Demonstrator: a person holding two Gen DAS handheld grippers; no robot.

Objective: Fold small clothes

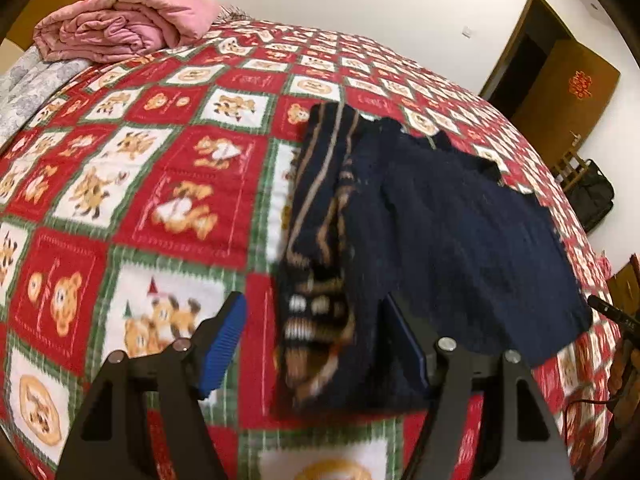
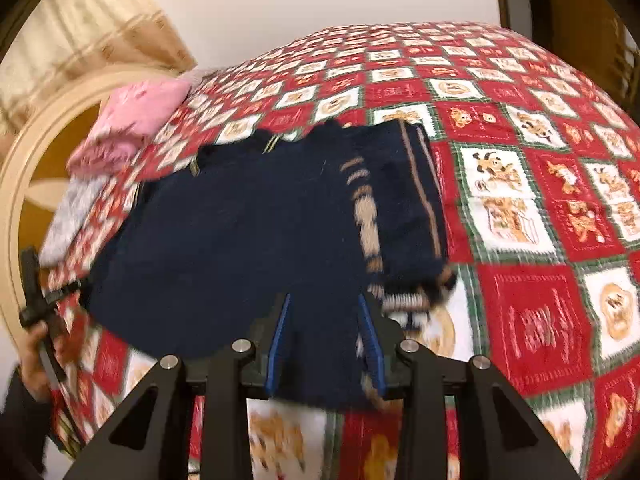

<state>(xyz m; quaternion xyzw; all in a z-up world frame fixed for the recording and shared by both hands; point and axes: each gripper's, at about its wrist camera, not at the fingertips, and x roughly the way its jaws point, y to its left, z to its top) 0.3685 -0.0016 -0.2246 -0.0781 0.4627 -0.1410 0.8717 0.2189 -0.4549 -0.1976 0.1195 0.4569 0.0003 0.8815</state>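
Note:
A small navy knit sweater (image 1: 460, 232) with tan and white stripes lies partly folded on the bed; one striped sleeve side (image 1: 320, 208) is folded over the body. It also shows in the right wrist view (image 2: 240, 232). My left gripper (image 1: 316, 320) is open wide, its blue-padded fingers (image 1: 226, 340) on either side of the sweater's striped hem. My right gripper (image 2: 326, 320) is open, its jaws on either side of the sweater's near edge. Both views are blurred.
A red, white and green bear-print bedspread (image 1: 160, 184) covers the bed. A folded pink quilt (image 1: 120, 20) lies at the headboard end, also in the right wrist view (image 2: 132, 124). A brown door (image 1: 560, 80) and a black bag (image 1: 592, 196) stand beyond the bed.

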